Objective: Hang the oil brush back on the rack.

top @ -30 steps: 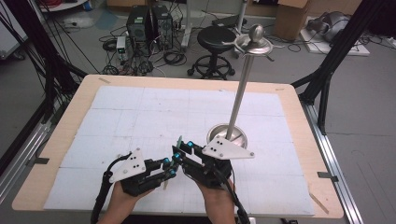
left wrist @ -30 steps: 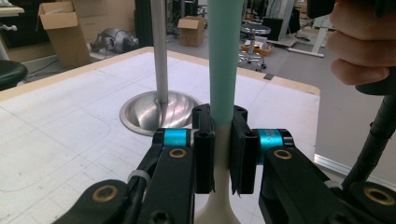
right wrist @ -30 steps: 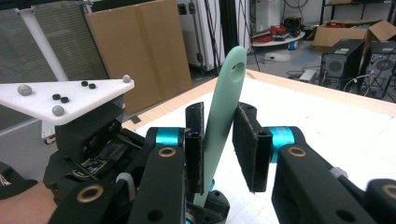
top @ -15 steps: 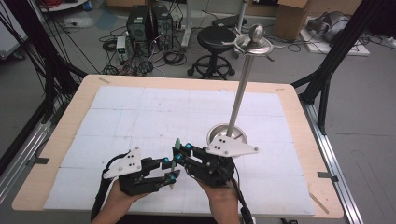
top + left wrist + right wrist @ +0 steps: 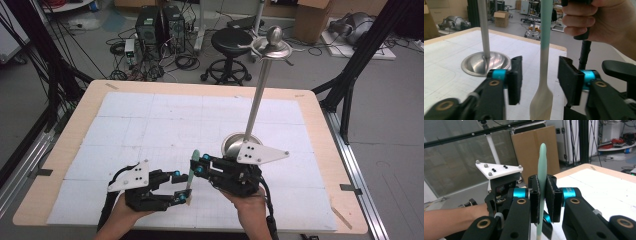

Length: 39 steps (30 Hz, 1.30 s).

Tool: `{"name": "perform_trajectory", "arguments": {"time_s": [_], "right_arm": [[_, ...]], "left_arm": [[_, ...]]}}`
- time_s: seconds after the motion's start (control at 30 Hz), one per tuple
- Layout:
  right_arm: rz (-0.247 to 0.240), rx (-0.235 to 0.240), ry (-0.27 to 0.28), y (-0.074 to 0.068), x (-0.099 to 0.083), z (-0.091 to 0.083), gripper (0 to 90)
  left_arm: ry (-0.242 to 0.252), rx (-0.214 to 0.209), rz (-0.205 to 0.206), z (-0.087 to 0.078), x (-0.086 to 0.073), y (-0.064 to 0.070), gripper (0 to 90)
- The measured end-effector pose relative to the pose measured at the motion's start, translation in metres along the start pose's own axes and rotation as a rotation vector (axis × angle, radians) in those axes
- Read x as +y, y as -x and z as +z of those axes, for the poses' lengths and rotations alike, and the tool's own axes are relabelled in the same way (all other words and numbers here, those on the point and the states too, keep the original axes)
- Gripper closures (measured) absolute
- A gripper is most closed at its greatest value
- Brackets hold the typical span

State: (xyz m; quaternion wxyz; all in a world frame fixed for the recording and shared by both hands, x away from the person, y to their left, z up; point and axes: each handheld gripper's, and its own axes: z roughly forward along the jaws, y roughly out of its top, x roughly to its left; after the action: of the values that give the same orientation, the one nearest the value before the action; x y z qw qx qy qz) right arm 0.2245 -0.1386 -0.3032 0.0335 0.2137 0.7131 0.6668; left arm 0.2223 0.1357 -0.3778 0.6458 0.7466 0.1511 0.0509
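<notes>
A brush with a teal handle (image 5: 193,167) and a pale beige head stands nearly upright near the table's front edge. My right gripper (image 5: 200,167) is shut on the teal handle (image 5: 541,170), with the handle's tip rising above its jaws. My left gripper (image 5: 182,187) is open around the brush lower down. In the left gripper view the brush (image 5: 544,62) hangs between the two jaws and touches neither, its head at the bottom of the view. The left gripper's white plate (image 5: 499,171) appears behind the right jaws.
A tall metal stand rises from a round base (image 5: 240,145) just behind the right gripper, its pole ending in a ball and hooked ring (image 5: 275,40). The base (image 5: 486,63) lies close beyond my left jaws. White gridded sheets (image 5: 175,120) cover the wooden table.
The right gripper has shifted a little to the right and the left gripper slightly left. Both stay close together at the front of the table.
</notes>
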Motion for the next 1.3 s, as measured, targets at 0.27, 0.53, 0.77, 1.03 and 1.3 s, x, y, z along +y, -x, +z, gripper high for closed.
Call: {"name": "perform_trajectory", "arguments": {"time_s": [0.27,0.53,0.77,1.03,1.3], "right_arm": [[-0.009,-0.013,-0.008,0.022,0.012,-0.016,82.9],[-0.045,-0.046,-0.015,0.034,0.042,-0.025,82.8],[-0.068,-0.075,-0.014,0.045,0.08,-0.036,82.7],[-0.075,-0.124,0.007,0.056,0.111,-0.049,82.7],[-0.079,-0.158,0.023,0.064,0.134,-0.059,82.7]], "left_arm": [[0.023,0.068,-0.015,-0.023,-0.008,-0.014,39.3],[0.047,0.181,-0.047,-0.046,-0.016,-0.028,27.7],[0.044,0.249,-0.051,-0.061,-0.023,-0.036,18.8],[0.062,0.267,-0.059,-0.067,-0.026,-0.039,19.1],[0.068,0.269,-0.065,-0.07,-0.027,-0.04,19.4]]}}
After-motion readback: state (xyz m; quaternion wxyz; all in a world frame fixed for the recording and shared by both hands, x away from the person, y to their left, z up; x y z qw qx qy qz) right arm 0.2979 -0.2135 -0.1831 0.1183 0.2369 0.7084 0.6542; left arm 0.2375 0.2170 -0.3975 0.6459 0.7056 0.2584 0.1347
